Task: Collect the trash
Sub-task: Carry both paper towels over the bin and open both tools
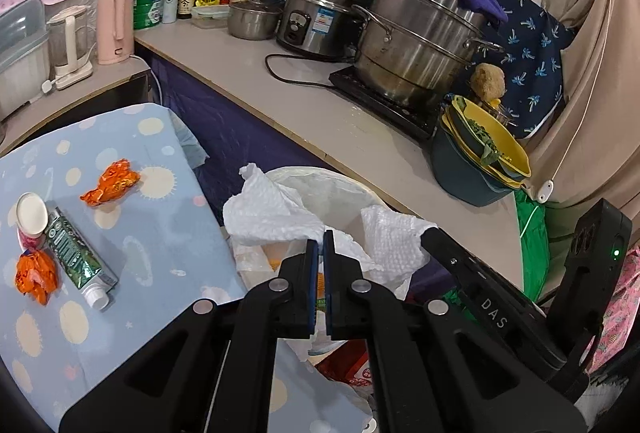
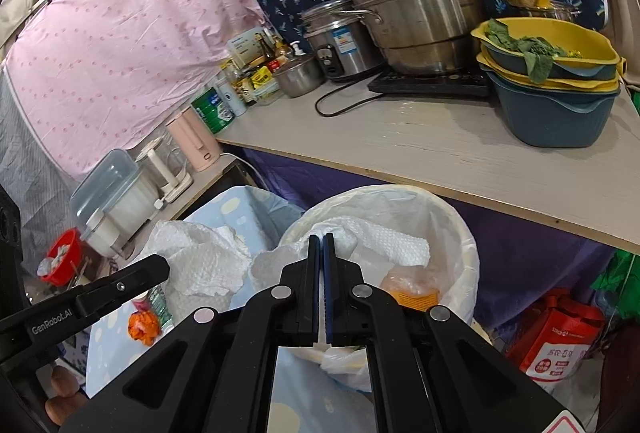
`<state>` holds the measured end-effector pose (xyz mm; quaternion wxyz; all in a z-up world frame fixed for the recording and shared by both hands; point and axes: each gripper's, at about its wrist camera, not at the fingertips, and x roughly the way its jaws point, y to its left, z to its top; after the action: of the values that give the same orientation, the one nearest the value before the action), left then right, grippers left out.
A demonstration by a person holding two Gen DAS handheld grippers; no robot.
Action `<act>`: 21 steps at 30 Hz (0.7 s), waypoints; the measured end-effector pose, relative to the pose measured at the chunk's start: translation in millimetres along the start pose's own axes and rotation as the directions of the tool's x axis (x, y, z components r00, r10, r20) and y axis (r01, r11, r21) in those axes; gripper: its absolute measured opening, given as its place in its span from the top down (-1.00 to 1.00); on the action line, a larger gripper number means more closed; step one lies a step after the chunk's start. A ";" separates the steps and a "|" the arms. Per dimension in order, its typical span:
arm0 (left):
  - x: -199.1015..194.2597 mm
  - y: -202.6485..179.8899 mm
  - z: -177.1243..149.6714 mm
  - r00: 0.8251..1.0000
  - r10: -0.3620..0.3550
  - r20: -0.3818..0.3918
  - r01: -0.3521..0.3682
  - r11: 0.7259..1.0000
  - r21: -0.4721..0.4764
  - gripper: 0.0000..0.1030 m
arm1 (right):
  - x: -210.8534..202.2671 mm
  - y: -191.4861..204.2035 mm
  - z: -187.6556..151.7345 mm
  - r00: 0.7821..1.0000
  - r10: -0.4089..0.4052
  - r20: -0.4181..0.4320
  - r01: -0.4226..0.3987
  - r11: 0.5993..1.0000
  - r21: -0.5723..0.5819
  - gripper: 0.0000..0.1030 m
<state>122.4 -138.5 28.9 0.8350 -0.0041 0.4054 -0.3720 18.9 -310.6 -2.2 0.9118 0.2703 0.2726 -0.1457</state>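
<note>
Left gripper (image 1: 321,239): closed, pinching one paper towel (image 1: 272,209).
Right gripper (image 2: 323,241): closed, pinching another towel (image 2: 384,241).
Towels: ahead of both tips, above bin (image 2: 468,233).
Handling: light, soft, tearable; best held at a bunched fold.
Wrappers (image 1: 112,183), tube (image 1: 76,253): left of left gripper, on table (image 1: 160,233).
Hidden: bin contents, pad contact.

Right tool (image 2: 322,239), paper towel (image 2: 396,243) pinched, over lined bin (image 2: 464,233)
</note>
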 end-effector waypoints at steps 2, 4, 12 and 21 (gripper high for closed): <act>12.1 -6.7 1.0 1.000 -0.005 -0.017 0.005 1.000 0.013 0.97 | 5.8 -6.2 1.7 1.000 -0.010 -0.007 0.010 1.000 0.005 0.96; 24.2 -11.8 1.5 0.999 -0.002 -0.035 0.003 1.000 0.023 0.96 | 12.3 -11.4 2.6 1.000 -0.014 -0.020 0.015 1.000 0.010 0.96; 54.6 -17.7 4.3 0.998 -0.019 -0.068 0.021 0.999 0.037 0.95 | 33.1 -23.8 5.9 0.998 -0.036 -0.046 0.037 0.999 0.018 0.96; 68.4 -7.0 5.2 0.998 0.008 -0.064 -0.009 1.000 -0.012 0.15 | 33.0 -30.4 11.8 0.998 -0.051 -0.024 0.053 0.997 0.063 0.48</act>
<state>148.6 -187.8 -11.6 0.8230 0.0044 0.4343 -0.3660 38.0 -345.8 -25.5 0.8955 0.2937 0.2849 -0.1750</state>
